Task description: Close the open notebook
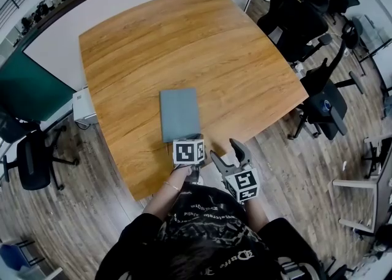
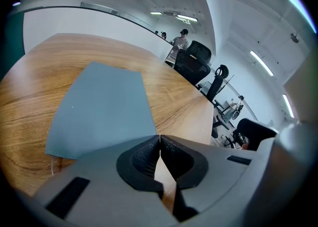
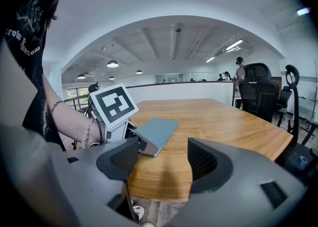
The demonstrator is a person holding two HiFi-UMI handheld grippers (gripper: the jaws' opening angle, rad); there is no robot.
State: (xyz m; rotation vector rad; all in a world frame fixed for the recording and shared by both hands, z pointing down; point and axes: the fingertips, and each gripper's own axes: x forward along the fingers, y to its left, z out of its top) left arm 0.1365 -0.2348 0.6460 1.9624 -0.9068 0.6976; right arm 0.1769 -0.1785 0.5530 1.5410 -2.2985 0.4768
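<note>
L gripper point(image 2: 159, 144): jaws noted shut, pads pressed together, nothing between; angled down at near edge of notebook point(image 1: 179, 113), contact not confirmed. R gripper point(image 1: 225, 152): jaws set wide apart, empty, positioned just right of notebook's near corner, off it.

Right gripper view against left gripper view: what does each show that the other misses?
Only the right gripper view: the left gripper from outside with its marker cube, the person's wrist, and the right gripper, fingers apart and empty. Only the left gripper view: the left gripper's fingers shut, nothing between. Both: the grey notebook lying closed on the wooden table.
</note>
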